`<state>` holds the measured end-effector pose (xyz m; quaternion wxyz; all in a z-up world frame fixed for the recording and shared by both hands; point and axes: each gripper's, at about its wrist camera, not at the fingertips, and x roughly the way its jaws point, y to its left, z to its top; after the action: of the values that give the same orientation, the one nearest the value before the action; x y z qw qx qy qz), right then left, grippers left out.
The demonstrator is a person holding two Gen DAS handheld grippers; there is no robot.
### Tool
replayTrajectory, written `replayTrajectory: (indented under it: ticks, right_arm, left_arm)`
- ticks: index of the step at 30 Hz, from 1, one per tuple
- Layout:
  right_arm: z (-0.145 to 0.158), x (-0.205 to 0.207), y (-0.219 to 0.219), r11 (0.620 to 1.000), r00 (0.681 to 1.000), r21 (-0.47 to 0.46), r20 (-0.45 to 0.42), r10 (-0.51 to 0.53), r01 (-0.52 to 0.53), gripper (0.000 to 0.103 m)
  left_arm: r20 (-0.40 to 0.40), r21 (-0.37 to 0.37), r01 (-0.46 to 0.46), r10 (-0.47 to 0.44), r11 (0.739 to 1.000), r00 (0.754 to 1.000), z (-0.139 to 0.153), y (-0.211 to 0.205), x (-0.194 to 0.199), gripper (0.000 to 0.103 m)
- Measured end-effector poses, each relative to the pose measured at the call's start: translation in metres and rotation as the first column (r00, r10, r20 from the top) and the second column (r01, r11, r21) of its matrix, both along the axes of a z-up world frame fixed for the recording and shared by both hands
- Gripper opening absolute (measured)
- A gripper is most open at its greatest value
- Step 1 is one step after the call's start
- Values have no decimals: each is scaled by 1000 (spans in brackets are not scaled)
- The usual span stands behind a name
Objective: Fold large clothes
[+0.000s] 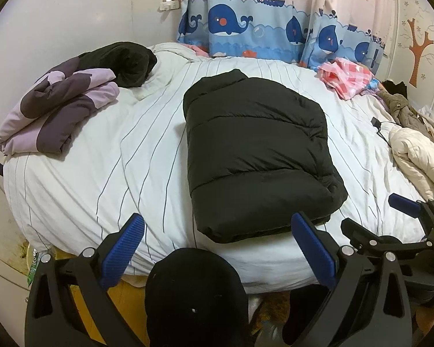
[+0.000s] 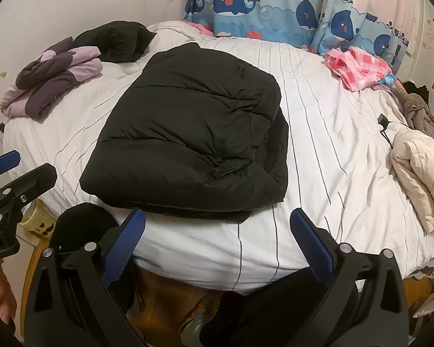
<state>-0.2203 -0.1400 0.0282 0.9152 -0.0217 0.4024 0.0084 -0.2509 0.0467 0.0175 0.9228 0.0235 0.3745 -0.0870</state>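
Observation:
A black puffer jacket [image 1: 257, 156] lies folded into a thick rectangle on the white striped bed [image 1: 107, 156]; it also shows in the right wrist view [image 2: 193, 133]. My left gripper [image 1: 217, 225] is open and empty, held at the bed's near edge just in front of the jacket. My right gripper [image 2: 217, 219] is open and empty, also just short of the jacket's near edge. The right gripper shows at the right in the left wrist view [image 1: 405, 211], and the left gripper at the left in the right wrist view [image 2: 8, 173].
A folded purple and lilac jacket [image 1: 58, 110] and a black garment [image 1: 124, 60] lie at the bed's far left. A pink checked cloth [image 1: 347, 78], a cream puffer jacket [image 1: 416, 153] and a brown coat [image 1: 402, 110] lie at the right. A whale curtain [image 1: 260, 23] hangs behind.

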Motion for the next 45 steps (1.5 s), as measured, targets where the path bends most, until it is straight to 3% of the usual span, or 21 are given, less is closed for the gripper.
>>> replayTrajectory:
  ticks: [45]
  right_arm:
    - [0,-2,5,1000,1000,0,-8,9,-9,97]
  left_arm:
    - [6,1,-8,8,1000,1000,2,4,1,97]
